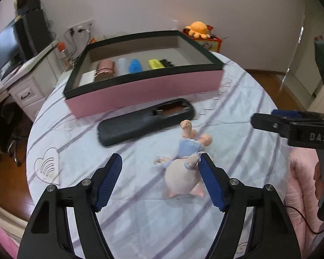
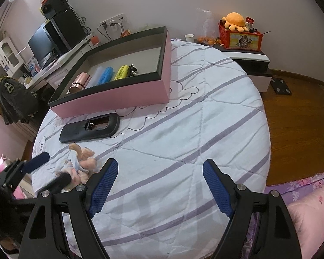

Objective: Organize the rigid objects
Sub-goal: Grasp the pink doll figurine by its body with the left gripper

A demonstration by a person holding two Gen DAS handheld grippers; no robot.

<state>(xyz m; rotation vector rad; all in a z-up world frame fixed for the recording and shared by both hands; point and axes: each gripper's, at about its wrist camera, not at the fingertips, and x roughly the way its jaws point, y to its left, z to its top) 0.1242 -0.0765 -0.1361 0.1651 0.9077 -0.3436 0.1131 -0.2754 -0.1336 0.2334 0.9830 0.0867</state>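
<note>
A small doll (image 1: 183, 168) in a pale blue dress lies on the striped bedsheet (image 1: 237, 108). My left gripper (image 1: 159, 161) stands around it. Its right pad (image 1: 209, 181) is against the doll's side and its left pad is well apart, so it is open. Beyond the doll a black remote (image 1: 140, 123) lies face down with its battery bay uncovered. Behind that sits a pink box (image 1: 144, 90) with a black rim, holding several small items. My right gripper (image 2: 159, 164) hangs open over bare sheet, right of the doll (image 2: 82, 161) and the remote (image 2: 90, 128).
In the pink box (image 2: 118, 101) lie a rose-gold cylinder (image 2: 78, 83), a white and a blue bottle and a yellow item. A desk with a monitor (image 2: 43, 43) stands at the left. An orange plush (image 2: 234, 20) tops a red crate. Wooden floor (image 2: 296, 116) lies right of the bed.
</note>
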